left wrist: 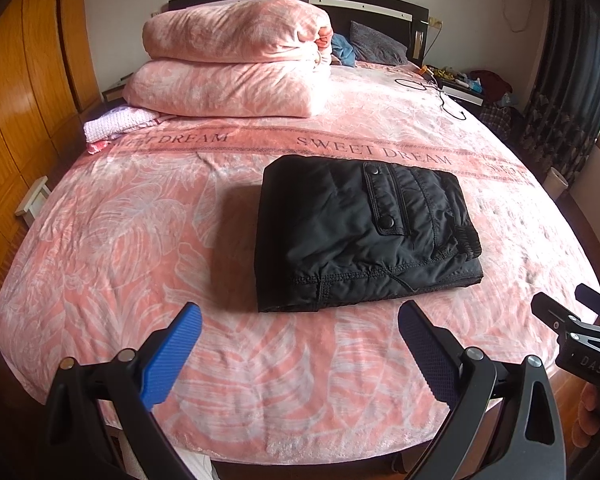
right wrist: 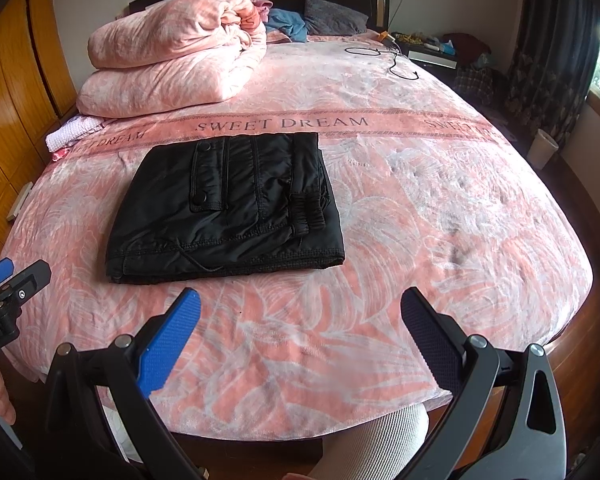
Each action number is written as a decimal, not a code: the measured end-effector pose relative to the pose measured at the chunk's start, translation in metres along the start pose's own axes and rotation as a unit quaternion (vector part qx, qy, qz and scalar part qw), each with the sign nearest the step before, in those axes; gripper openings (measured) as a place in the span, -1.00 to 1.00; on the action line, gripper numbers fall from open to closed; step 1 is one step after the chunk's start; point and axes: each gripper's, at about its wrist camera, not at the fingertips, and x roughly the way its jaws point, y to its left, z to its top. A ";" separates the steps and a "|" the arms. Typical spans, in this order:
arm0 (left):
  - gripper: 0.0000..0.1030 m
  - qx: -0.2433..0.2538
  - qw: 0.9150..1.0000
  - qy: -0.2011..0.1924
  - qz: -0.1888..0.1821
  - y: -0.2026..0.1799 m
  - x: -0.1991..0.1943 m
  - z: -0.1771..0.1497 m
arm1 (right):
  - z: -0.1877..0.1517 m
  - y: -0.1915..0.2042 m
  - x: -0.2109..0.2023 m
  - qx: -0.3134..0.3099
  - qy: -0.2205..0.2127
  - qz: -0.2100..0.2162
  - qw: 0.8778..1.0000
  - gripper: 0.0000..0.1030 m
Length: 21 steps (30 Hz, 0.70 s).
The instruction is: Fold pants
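Note:
The black padded pants (left wrist: 364, 232) lie folded into a compact rectangle on the pink bedspread (left wrist: 140, 240); they also show in the right wrist view (right wrist: 228, 208). My left gripper (left wrist: 300, 320) is open and empty, held above the bed's near edge, short of the pants. My right gripper (right wrist: 300, 308) is open and empty, also back from the pants, near the foot of the bed. Each gripper's tip shows at the edge of the other's view: the right (left wrist: 572, 316) and the left (right wrist: 16, 280).
A folded pink duvet (left wrist: 232, 68) is stacked at the head of the bed, with a small pink cloth (left wrist: 116, 124) beside it. A black cable (left wrist: 444, 96) lies at the far right of the bed. A wooden wardrobe (left wrist: 16, 100) stands left; a cluttered nightstand (left wrist: 468, 84) stands right.

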 end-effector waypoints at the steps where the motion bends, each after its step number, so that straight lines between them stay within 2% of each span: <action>1: 0.92 0.001 1.000 -0.002 0.000 0.000 -0.001 0.000 | 0.000 0.000 0.000 0.000 0.000 0.000 1.000 0.95; 21: 0.92 0.008 1.000 -0.025 0.000 -0.007 -0.023 0.002 | -0.002 0.002 -0.019 0.009 -0.015 -0.002 1.000 0.95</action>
